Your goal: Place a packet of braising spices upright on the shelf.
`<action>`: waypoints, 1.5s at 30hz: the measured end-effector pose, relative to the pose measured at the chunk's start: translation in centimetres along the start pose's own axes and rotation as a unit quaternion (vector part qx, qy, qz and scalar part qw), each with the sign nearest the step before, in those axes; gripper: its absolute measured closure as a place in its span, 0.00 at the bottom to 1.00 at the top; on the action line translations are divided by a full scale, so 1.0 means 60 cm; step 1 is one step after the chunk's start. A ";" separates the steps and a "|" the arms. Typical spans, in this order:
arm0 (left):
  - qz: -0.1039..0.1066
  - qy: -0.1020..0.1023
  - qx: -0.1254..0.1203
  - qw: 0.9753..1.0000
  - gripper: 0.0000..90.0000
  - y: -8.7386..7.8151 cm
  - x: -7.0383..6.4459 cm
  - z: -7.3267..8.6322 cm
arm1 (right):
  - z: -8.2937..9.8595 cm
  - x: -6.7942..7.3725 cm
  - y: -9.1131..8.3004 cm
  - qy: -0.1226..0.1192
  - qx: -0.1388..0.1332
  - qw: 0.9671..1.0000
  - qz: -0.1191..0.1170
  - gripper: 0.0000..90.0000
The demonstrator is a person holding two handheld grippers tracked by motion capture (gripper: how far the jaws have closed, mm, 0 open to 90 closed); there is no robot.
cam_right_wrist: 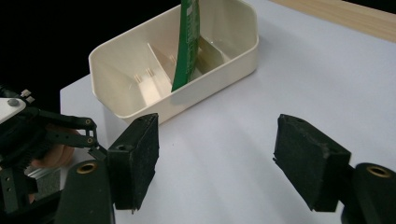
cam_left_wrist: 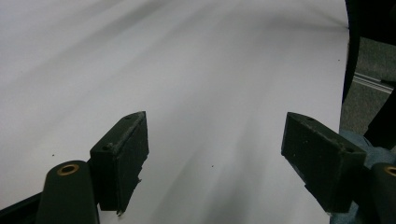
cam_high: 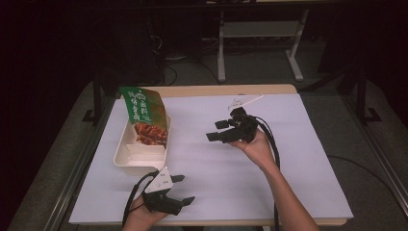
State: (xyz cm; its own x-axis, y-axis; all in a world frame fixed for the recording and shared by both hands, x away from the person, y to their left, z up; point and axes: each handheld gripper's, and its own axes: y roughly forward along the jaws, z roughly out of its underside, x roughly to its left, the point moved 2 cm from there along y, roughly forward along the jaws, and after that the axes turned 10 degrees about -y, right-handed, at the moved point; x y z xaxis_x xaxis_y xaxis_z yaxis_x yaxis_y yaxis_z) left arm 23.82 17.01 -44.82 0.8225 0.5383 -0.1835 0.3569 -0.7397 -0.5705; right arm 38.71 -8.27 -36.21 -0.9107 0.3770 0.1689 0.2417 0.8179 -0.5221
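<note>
High view: cream plastic tray (cam_high: 126, 156), long axis running away from the person, sits near the worktop's (cam_high: 288, 159) left edge; a glossy green packet (cam_high: 144, 113) stands tilted in its far compartment. Left gripper (cam_high: 184, 188) and right gripper (cam_high: 219, 130): both gaping, empty.

Left gripper view: bare white sheet between wide jaws.

Right gripper view: jaws spread, tray ahead-left, clear surface between.

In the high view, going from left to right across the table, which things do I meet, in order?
Cream tray with the green packet standing in it → left tongs → right tongs.
</note>
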 end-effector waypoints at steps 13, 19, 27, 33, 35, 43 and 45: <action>0.001 -0.002 -0.002 1.000 0.25 0.000 0.000 -0.001 | 0.024 0.001 -0.020 0.004 -0.002 1.000 0.006 0.32; 0.000 -0.003 -0.002 1.000 0.25 0.000 0.001 -0.001 | 0.032 0.001 -0.031 0.007 -0.002 1.000 0.010 0.31; -0.001 -0.004 -0.002 1.000 0.25 0.000 0.000 -0.001 | 0.053 0.000 -0.042 0.015 -0.001 1.000 0.014 0.31; 0.000 -0.004 -0.001 1.000 0.25 0.001 0.000 -0.001 | 0.068 -0.002 -0.052 0.020 0.000 1.000 0.016 0.31; 0.000 -0.004 -0.001 1.000 0.25 0.001 0.000 -0.001 | 0.072 -0.001 -0.055 0.021 0.000 1.000 0.017 0.31; -0.002 -0.005 -0.002 1.000 0.25 0.000 0.002 -0.002 | 0.090 -0.002 -0.072 0.027 0.002 0.999 0.023 0.31; -0.002 -0.006 -0.003 1.000 0.25 0.000 0.002 -0.002 | 0.095 -0.001 -0.075 0.029 0.002 0.999 0.024 0.31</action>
State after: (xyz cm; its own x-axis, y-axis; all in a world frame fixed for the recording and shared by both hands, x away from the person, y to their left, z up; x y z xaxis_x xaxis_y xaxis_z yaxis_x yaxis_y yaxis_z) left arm 23.98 17.01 -44.77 0.8162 0.5454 -0.1906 0.3622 -0.7401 -0.5667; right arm 35.78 -14.44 -38.61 -0.8769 0.4405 0.1924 0.2830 0.7966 -0.5342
